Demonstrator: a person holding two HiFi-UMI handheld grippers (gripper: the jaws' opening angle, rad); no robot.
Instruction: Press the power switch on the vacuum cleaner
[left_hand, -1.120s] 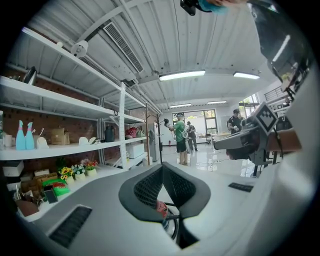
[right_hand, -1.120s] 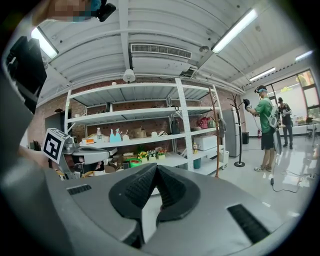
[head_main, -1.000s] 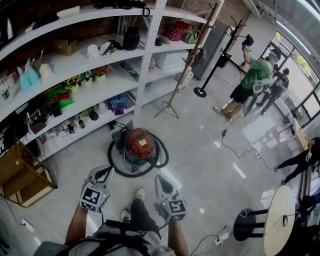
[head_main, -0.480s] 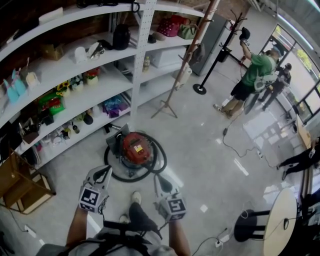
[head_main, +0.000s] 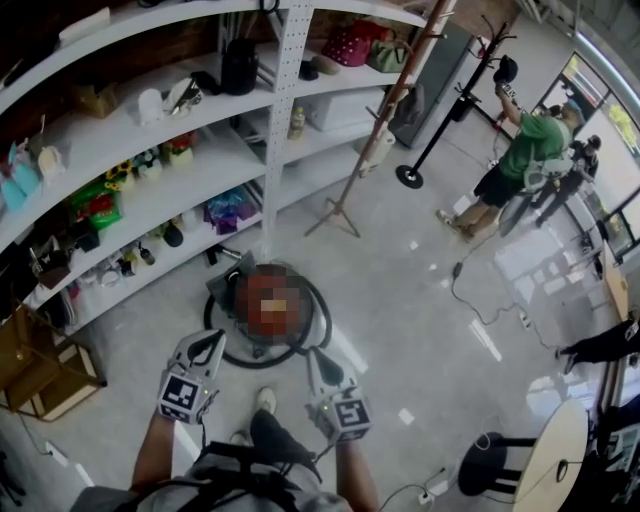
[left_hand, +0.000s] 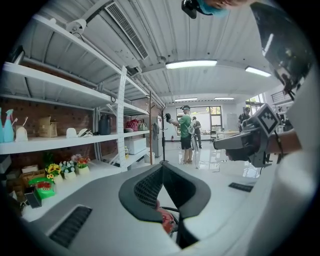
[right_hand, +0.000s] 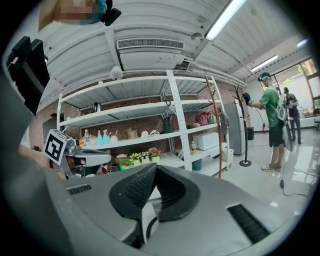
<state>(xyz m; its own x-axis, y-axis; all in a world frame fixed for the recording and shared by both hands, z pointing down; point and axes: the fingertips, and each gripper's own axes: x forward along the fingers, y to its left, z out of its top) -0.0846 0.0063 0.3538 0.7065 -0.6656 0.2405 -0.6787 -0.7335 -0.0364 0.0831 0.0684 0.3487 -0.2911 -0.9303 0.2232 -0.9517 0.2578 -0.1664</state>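
Vacuum (head_main: 268, 308) sits on floor just before shelf (head_main: 130, 130), left gripper (head_main: 214, 338) and right gripper (head_main: 318, 356) near it, jaws closed, empty; looks heavy, rigid, so poke its top switch, unseen here, with closed tips.

Top of vacuum cleaner (head_main: 226, 284) blurred in head view, pwr switch indiscernible

One camera looks steeply down from the head, two ride low along the claws.
The head view looks down on the floor (head_main: 400, 300), with the left claw (head_main: 212, 338) and right claw (head_main: 313, 355) at its lower edge and the vacuum cleaner (head_main: 228, 288) just ahead. Each gripper view sits close behind its own claw, facing level across the room. All three share the shelves (head_main: 200, 150) and the person in green (head_main: 530, 150).
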